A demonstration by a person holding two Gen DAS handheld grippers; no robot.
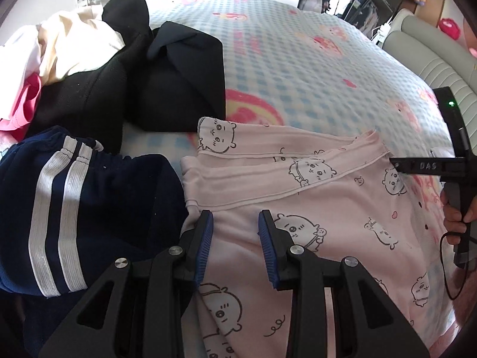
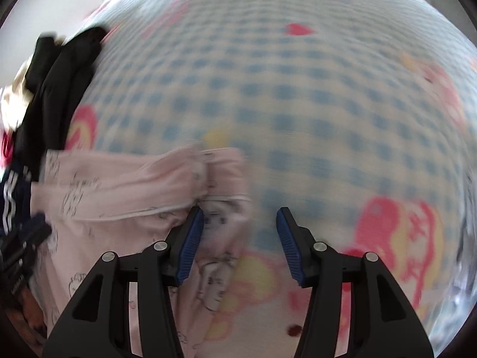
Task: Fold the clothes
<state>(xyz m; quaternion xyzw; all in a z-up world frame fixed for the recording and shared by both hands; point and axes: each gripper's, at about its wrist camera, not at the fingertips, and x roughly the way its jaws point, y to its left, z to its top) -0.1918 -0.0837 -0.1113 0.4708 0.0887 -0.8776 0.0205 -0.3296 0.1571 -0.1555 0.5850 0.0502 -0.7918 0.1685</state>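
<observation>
On bed [image 1: 298, 59] | pink garment [image 1: 328, 208] lies crosswise | left gripper [image 1: 235, 232], right gripper [image 2: 240, 238] gaping, empty

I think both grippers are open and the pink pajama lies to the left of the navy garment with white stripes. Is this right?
Not quite. Both the left gripper and the right gripper are open, but the pink pajama lies to the right of the navy garment, not the left. The left wrist view shows it.

We worked over a bed [image 1: 313, 59] spread with a blue-checked cartoon blanket. On it lay pink printed pyjamas [image 1: 328, 208], a navy striped garment [image 1: 74, 208], and black clothes [image 1: 167, 80] — cream and pink pieces [image 1: 59, 50] heaped beside.
</observation>
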